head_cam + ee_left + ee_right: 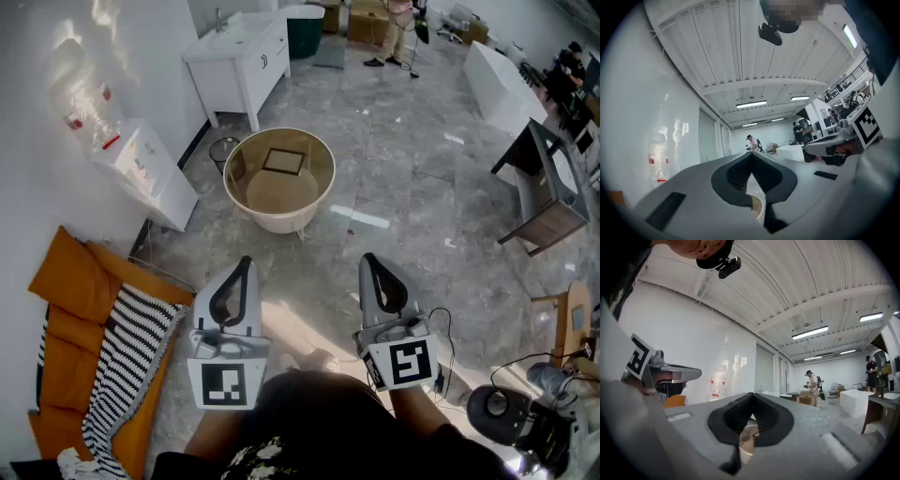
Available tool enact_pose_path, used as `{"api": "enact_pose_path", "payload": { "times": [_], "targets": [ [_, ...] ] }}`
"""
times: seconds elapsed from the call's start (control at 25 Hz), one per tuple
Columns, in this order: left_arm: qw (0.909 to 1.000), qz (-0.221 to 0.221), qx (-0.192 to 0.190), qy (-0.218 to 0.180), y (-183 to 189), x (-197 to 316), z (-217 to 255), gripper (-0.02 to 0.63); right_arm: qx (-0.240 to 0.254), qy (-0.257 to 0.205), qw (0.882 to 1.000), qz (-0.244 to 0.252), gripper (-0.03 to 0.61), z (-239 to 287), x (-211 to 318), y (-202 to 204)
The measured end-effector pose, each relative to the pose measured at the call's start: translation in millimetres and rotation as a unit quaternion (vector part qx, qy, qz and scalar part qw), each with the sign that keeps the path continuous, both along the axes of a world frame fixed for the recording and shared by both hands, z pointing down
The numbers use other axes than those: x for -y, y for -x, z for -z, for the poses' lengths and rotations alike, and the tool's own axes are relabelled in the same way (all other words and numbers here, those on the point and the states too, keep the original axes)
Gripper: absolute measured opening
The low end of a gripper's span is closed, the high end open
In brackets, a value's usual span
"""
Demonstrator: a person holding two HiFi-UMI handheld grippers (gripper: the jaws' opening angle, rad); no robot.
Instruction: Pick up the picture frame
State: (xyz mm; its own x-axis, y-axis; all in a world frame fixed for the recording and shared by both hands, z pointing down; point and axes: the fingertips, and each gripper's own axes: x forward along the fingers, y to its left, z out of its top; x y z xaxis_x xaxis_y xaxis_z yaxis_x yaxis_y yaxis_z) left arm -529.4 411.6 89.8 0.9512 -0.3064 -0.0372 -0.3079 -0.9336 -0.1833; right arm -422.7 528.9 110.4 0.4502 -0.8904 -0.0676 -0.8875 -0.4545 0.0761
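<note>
Jaws of both the left gripper (246,264) and the right gripper (368,260) are pressed together with nothing between them, level at lower centre of the head view. The picture frame (283,161) sits inside the round tub (281,223) at upper centre, well apart from both; flat or leaning, I cannot tell. I judge the approach is yet to be made. I should open one pair before crossing the rim, then pinch a single frame edge.

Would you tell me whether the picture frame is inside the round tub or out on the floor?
Inside: the head view shows the picture frame within the round tub, toward its far side.
</note>
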Motion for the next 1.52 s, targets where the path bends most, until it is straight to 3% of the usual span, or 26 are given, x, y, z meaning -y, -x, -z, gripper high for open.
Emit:
{"api": "enact_pose_path", "payload": {
  "times": [0.24, 0.8, 0.96, 1.52],
  "targets": [
    [0.9999, 0.003, -0.008, 0.01, 5.6, -8.4, -1.8, 0.014, -0.002, 0.004, 1.0, 0.01, -0.006, -5.1, -7.0, 6.8],
    [0.999, 0.04, 0.018, 0.002, 8.7, -54.5, -22.7, 0.014, 0.02, 0.009, 0.999, 0.042, -0.003, -35.9, -50.8, -4.3],
    [0.9985, 0.047, 0.018, 0.018, 8.0, -62.3, -35.4, 0.014, 0.027, 0.01, 0.999, 0.046, -0.003, -45.0, -60.0, -7.7],
    [0.9989, 0.033, 0.01, 0.033, -35.6, -39.9, -43.2, 0.014, 0.021, 0.001, 0.999, 0.037, -0.003, -43.5, -41.7, -47.1]
  ]
}}
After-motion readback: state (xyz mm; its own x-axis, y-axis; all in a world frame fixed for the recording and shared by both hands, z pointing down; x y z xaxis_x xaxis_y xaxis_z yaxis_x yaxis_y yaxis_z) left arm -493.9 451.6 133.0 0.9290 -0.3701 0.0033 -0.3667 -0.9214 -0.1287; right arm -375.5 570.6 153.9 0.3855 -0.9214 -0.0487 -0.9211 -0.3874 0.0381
